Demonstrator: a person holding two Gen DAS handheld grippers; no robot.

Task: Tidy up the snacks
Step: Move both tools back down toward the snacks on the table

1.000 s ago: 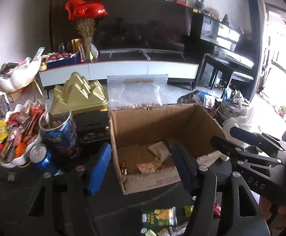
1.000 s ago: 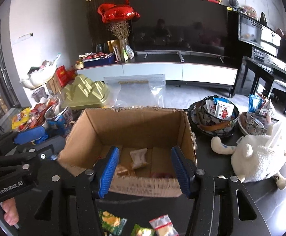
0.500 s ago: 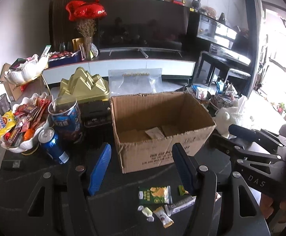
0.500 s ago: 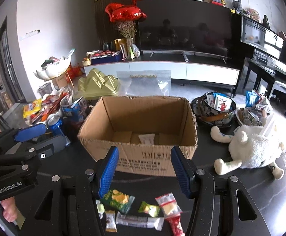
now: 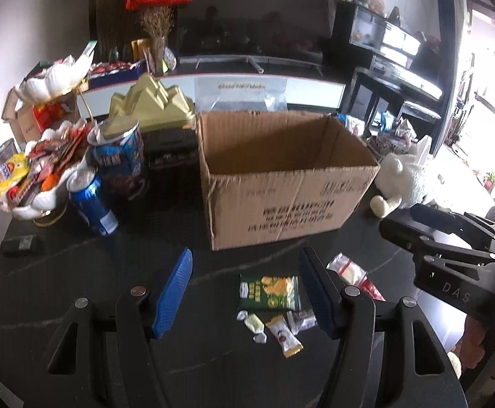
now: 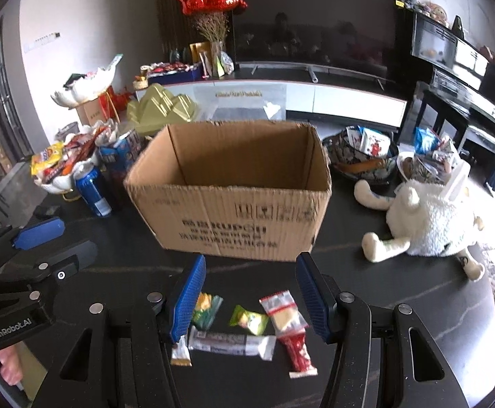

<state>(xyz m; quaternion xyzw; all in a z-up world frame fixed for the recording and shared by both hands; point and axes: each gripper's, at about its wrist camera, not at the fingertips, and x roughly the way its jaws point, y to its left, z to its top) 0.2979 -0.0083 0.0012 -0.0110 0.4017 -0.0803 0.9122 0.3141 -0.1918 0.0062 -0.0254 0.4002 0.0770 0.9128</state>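
1. Hovering over a dark table [image 5: 77, 265], the left gripper [image 5: 245, 284] has jaws parted and nothing clamped; blue pads [image 5: 172, 294] are clear of every packet.
2. Right gripper [image 6: 250, 287] is likewise released and empty, jaws spread above the loose snacks.
3. Cardboard box [image 6: 233, 204] stands upright and open-topped at table centre, printed side facing the cameras; its inside floor is hidden from both views.
4. Snacks lie on the table just in front of the box: green chip packet [image 5: 269, 292], small wrapped candy [image 5: 254, 323], tan-ended bar [image 5: 284, 335], clear packet with red band [image 6: 283, 309], red packet [image 6: 298, 352], grey-white bar [image 6: 232, 341], yellow-green candy [image 6: 249, 319].
5. In the left wrist view the green chip packet lies between the two fingers, untouched.
6. Blue can [image 5: 92, 200] and a white dish piled with snacks [image 5: 33, 176] sit left of the box.
7. White plush toy [image 6: 427, 224] lies right of the box, apart from it.
8. Patterned bowl with packets [image 6: 359, 159] sits behind the plush.
9. Gold mountain-shaped lid [image 5: 150, 105] sits behind the box's left corner.
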